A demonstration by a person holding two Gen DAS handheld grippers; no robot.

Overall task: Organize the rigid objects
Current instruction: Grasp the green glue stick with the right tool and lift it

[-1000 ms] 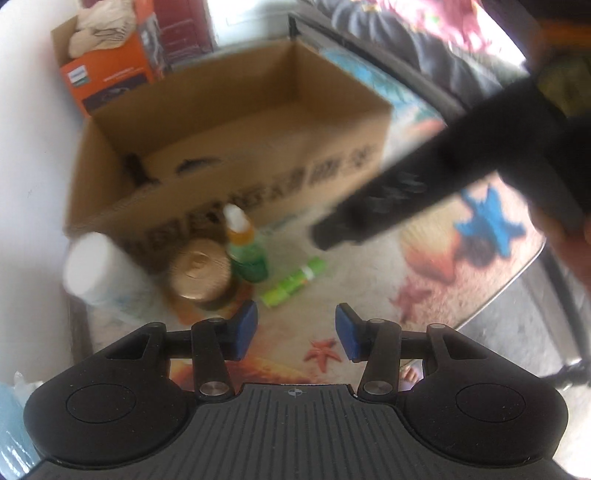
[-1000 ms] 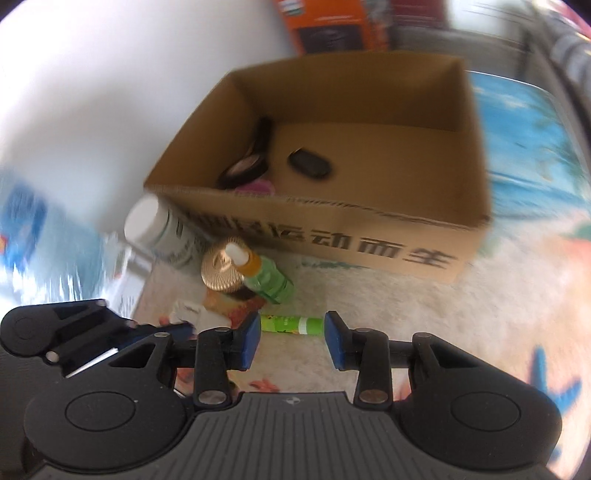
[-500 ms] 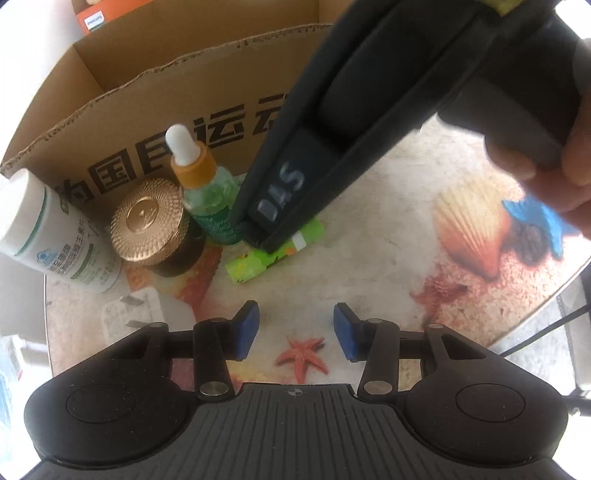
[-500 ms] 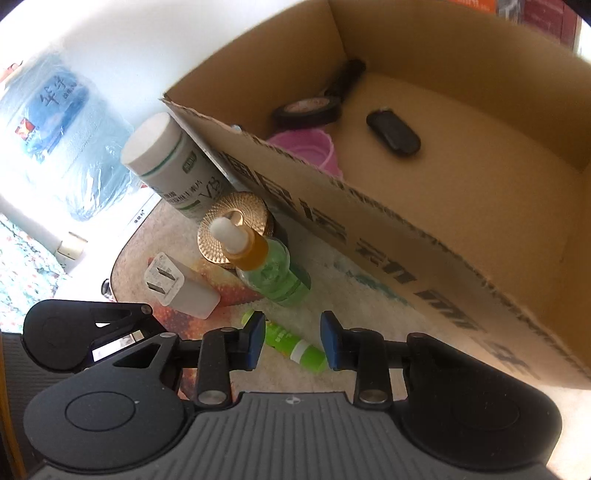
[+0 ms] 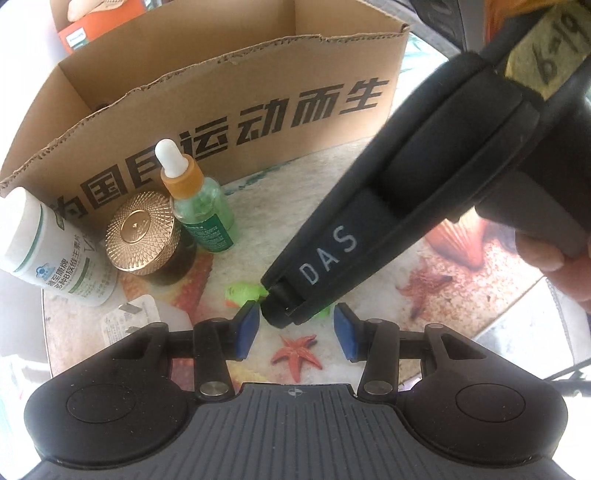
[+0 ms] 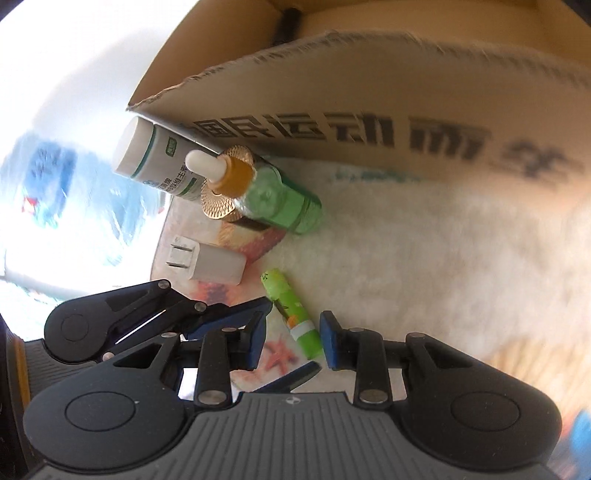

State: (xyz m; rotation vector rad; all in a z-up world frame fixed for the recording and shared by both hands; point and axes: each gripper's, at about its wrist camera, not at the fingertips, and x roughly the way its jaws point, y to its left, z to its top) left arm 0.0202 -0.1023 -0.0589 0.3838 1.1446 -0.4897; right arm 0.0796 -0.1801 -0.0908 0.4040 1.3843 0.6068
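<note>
right wrist view: parted right tongs [image 6: 291, 341] astride green tube [image 6: 293, 317]; left tongs [image 5: 297, 332] agape, empty

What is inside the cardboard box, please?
Only one dark object shows in a corner, over the cardboard box wall; what it is I cannot tell. The front wall covers the rest of the floor.

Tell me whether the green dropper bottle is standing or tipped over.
Standing. The green glass dropper bottle sits upright on its base on the seashell-print tabletop, white rubber bulb pointing up, beside the gold-lidded jar.
</note>
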